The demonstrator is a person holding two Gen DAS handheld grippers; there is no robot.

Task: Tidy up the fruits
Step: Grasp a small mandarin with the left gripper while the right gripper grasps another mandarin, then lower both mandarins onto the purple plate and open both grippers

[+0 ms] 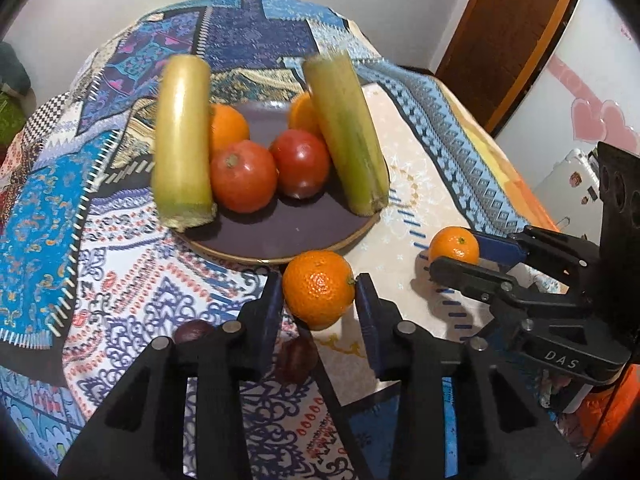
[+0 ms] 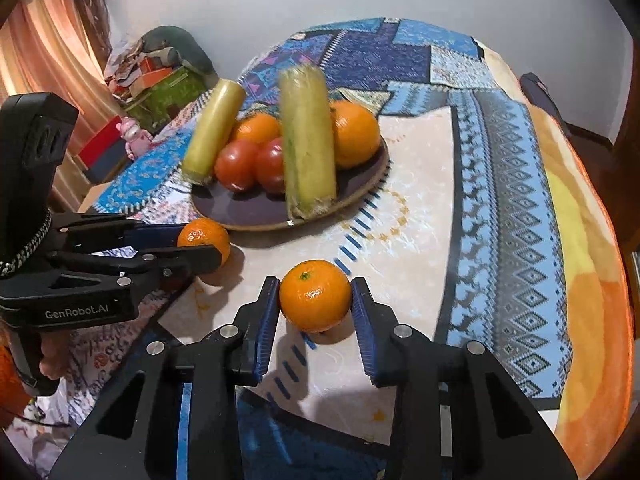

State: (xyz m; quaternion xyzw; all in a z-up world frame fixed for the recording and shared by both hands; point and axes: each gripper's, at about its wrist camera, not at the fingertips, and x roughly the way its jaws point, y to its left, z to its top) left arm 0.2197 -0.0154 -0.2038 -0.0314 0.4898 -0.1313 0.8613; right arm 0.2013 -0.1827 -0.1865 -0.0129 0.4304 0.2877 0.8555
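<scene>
A dark purple plate [image 1: 288,236] [image 2: 244,208] holds two sugarcane pieces [image 1: 182,140] [image 1: 346,132], two red tomatoes [image 1: 244,176] [image 1: 300,168] and two oranges [image 1: 228,126] [image 2: 354,134]. My left gripper [image 1: 319,290] is shut on a mandarin [image 1: 318,288] just in front of the plate rim; it shows from the side in the right wrist view [image 2: 200,246]. My right gripper [image 2: 315,296] is shut on another mandarin [image 2: 315,296], right of the plate; it also shows in the left wrist view [image 1: 454,250].
The table wears a patterned blue patchwork cloth [image 1: 60,200] [image 2: 500,184]. Two dark chestnut-like items [image 1: 192,330] [image 1: 298,360] lie under my left gripper. A pink toy [image 2: 134,136] and clutter stand at the far left. A door [image 1: 516,28] is at the right.
</scene>
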